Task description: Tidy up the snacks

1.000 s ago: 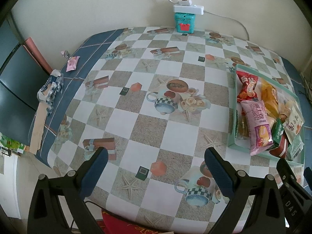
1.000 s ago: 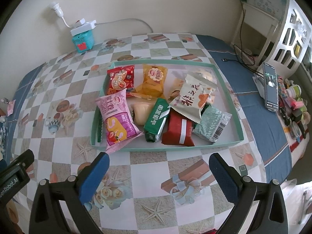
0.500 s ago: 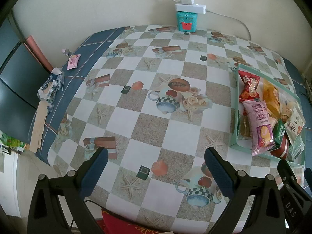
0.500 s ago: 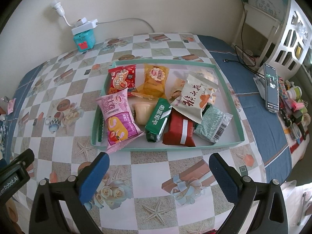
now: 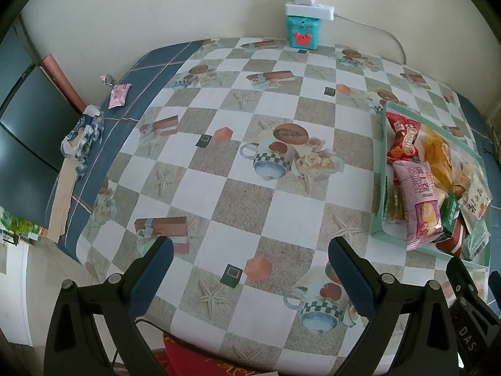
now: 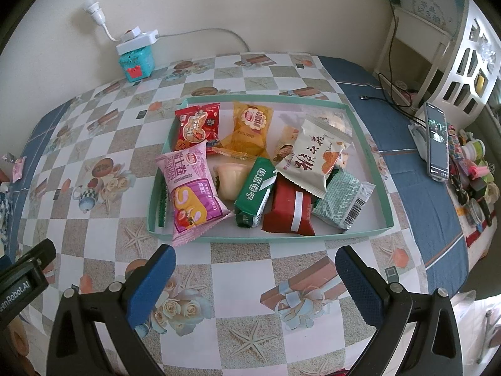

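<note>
A teal-rimmed tray [image 6: 272, 238] holds several snack packs: a pink pack [image 6: 191, 191] hanging over the front left rim, a red pack [image 6: 197, 127], an orange pack [image 6: 250, 128], a green pack [image 6: 255, 192], a dark red pack [image 6: 291, 208] and a white pack [image 6: 316, 156]. My right gripper [image 6: 255, 258] is open and empty, just in front of the tray. My left gripper [image 5: 249, 253] is open and empty over the bare tablecloth; the tray [image 5: 377, 188] lies to its right. A small pink snack [image 5: 119, 95] lies at the table's far left edge.
A teal box with a power strip on it [image 6: 136, 59] stands against the back wall. A phone [image 6: 436, 144] and small clutter [image 6: 472, 175] sit at the right edge. Crumpled wrappers [image 5: 83, 134] lie at the left edge.
Both grippers have drawn slightly back and up from the table; the view shifted a little. Nothing on the table moved and both stay open.
</note>
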Demonstrator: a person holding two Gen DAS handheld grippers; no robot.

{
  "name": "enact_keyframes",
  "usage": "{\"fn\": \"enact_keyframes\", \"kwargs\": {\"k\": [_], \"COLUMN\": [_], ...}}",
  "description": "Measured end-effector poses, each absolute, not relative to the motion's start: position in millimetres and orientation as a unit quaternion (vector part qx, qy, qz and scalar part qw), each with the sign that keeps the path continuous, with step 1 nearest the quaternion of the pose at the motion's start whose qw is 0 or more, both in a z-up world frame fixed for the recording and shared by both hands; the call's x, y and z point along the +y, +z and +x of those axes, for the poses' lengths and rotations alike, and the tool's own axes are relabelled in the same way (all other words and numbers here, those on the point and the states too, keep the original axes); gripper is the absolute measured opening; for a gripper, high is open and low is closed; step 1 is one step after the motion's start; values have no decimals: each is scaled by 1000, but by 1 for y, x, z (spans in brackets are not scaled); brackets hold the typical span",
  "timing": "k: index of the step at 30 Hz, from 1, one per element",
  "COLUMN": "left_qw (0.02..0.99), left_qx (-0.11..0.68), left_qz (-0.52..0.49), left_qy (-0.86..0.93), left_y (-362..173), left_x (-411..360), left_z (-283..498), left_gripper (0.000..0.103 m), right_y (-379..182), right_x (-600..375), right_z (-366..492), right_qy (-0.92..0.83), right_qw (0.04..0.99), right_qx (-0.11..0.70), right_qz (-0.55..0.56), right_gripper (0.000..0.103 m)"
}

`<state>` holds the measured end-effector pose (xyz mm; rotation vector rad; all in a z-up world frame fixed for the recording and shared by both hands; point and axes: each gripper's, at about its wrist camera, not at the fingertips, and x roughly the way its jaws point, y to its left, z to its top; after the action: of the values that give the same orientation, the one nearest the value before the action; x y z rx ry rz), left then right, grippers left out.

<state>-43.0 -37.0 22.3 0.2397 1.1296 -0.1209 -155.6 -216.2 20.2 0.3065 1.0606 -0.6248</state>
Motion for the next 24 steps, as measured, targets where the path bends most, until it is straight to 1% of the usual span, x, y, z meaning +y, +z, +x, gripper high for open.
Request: {"fn": "enact_keyframes", "kwargs": {"k": [24], "left_qw": [833], "left_qx": [539], "left_qz": [107], "left_qy": [-59], "left_y": [20], "left_x": [-37], "left_z": [-43], "left_gripper": [99], "right_y": [20], "right_x": [-216], "right_z": [-155], "right_qy": [-292], "right_qw": [805], "right_qx": [496], "right_qz": [143], "right_gripper": [103]}}
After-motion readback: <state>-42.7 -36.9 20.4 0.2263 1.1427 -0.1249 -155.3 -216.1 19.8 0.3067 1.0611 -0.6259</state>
